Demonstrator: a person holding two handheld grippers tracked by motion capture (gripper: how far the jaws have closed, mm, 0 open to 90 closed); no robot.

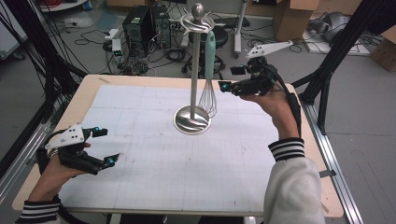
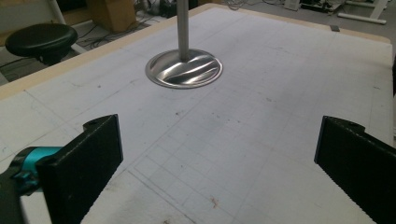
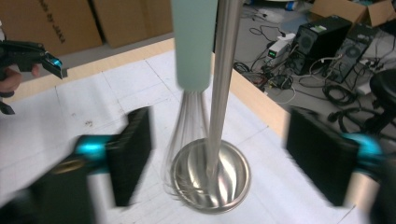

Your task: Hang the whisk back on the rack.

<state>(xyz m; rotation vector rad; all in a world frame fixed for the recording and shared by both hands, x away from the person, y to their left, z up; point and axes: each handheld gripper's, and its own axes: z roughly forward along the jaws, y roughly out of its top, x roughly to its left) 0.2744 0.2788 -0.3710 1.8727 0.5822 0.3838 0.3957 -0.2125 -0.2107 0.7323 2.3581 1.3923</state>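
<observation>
A steel utensil stand (image 1: 192,120) with a round base and a hooked top rises from the middle of the table. A whisk (image 1: 208,95) with a mint-green handle hangs from one of its hooks, its wires just above the base. My right gripper (image 1: 231,78) hovers just right of the whisk, open and not touching it. In the right gripper view the whisk (image 3: 193,42) and the stand's pole (image 3: 222,84) are between and beyond the spread jaws of my right gripper (image 3: 219,154). My left gripper (image 1: 106,146) rests open at the near left, with nothing between its jaws (image 2: 219,163).
A white gridded sheet (image 1: 154,158) covers the wooden table (image 1: 84,93). Behind the far edge there is a black stool (image 1: 219,35), computer towers (image 1: 140,23) with loose cables, and cardboard boxes (image 1: 292,16). Black frame posts (image 1: 336,51) stand at both sides.
</observation>
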